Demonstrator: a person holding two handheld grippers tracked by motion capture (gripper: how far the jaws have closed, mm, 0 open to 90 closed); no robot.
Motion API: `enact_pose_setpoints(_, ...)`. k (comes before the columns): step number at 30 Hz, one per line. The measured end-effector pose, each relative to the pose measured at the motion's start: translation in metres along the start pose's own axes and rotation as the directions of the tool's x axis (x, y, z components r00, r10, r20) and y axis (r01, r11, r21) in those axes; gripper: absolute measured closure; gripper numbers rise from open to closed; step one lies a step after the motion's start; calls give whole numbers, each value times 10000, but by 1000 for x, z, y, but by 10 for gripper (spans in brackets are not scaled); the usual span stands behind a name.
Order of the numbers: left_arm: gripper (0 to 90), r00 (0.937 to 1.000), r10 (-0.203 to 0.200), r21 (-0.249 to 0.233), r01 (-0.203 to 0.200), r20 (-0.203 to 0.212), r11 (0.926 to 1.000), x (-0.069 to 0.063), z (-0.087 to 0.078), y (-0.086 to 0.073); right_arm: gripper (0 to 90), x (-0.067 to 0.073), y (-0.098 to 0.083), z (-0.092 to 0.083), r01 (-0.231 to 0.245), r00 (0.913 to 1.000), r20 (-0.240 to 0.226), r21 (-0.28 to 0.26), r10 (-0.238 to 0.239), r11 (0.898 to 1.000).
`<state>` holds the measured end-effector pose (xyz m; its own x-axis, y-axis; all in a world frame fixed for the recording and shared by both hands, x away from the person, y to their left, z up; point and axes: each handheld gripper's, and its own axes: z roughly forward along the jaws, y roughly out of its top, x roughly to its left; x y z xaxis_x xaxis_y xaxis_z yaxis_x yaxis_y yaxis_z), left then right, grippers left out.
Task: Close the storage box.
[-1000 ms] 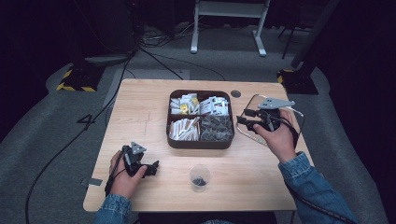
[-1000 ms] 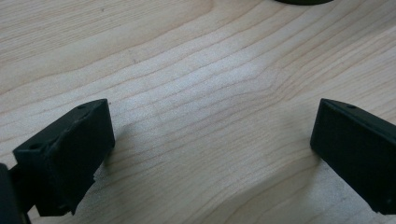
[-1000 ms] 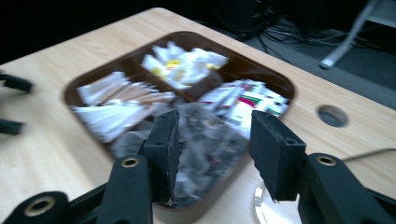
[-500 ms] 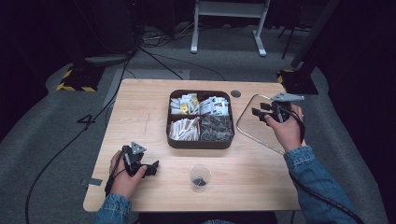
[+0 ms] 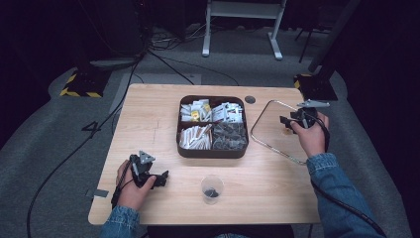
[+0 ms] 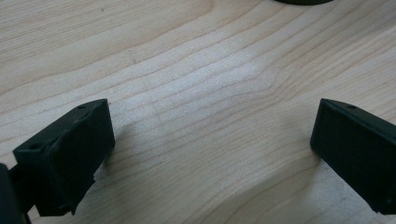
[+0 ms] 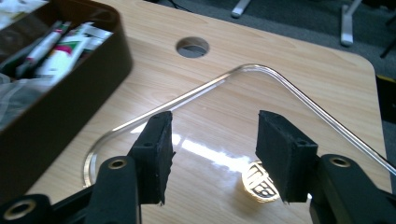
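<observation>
- Since the earlier frames the right tongs (image 5: 287,122) have carried the clear lid (image 5: 277,130) off toward the right, away from the brown tray (image 5: 212,151), and set it down; their jaws have just been opening, and no pad presses the lid now.
- The tabletop (image 5: 148,119) carries the lid flat at its right side, just beside the tray and near the round hole (image 5: 250,99).
- The tray stands open, with its four compartments of packets in view.
- The lid looks transparent, a rounded rectangle with a shiny raised rim and a small round mark (image 7: 259,182) showing through it.
- We judge the risk to be that the jaws catch the rim as they draw away and drag the lid toward the right edge.
- The left tongs (image 5: 161,179) rest on the wood, jaws wide apart and empty.
- A small cup (image 5: 212,188) stands in front.
</observation>
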<state>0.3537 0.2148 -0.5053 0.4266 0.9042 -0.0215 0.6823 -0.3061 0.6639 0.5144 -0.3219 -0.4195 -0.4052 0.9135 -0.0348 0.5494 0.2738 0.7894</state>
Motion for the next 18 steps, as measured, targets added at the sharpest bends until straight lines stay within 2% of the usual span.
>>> enact_pose_setpoints(9, 0, 10000, 5, 2, -5, 0, 10000, 0, 0, 0, 441, -20, -13, 19, -575, 9975, 436, 306, 562, 9979)
enact_pose_setpoints(18, 1, 10000, 11, 2, -11, 3, 10000, 0, 0, 0, 438, -32, -30, 39, -959, 9906, 1022, 486, 906, 9942)
